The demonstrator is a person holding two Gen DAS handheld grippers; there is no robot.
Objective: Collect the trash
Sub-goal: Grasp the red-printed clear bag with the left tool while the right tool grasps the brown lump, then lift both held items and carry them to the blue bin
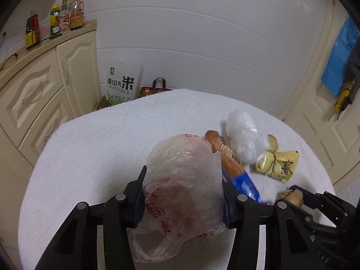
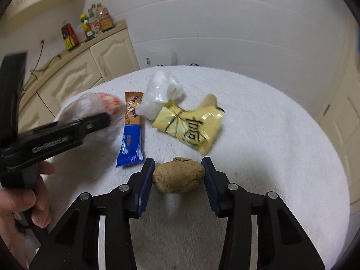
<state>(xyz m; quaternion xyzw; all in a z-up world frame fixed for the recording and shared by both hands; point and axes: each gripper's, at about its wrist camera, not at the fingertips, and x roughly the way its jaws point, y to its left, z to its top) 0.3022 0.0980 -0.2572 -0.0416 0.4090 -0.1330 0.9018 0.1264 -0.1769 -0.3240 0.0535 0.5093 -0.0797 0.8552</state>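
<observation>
My left gripper (image 1: 183,186) is shut on a clear plastic bag with red print (image 1: 180,189), held above the white-covered table (image 1: 90,153); the bag also shows in the right wrist view (image 2: 94,105). My right gripper (image 2: 177,173) is open, its jaws on either side of a brown lump (image 2: 178,175) that lies on the table, close but apart from it. Beyond lie a blue and brown snack wrapper (image 2: 131,132), a crumpled yellow wrapper (image 2: 191,124) and a white plastic wad (image 2: 159,94).
A cream cabinet (image 1: 45,85) with several bottles (image 1: 67,15) on top stands at the left. A rice sack (image 1: 122,83) and a dark bag (image 1: 157,86) sit on the floor behind the table. A cream door (image 1: 326,121) is at the right.
</observation>
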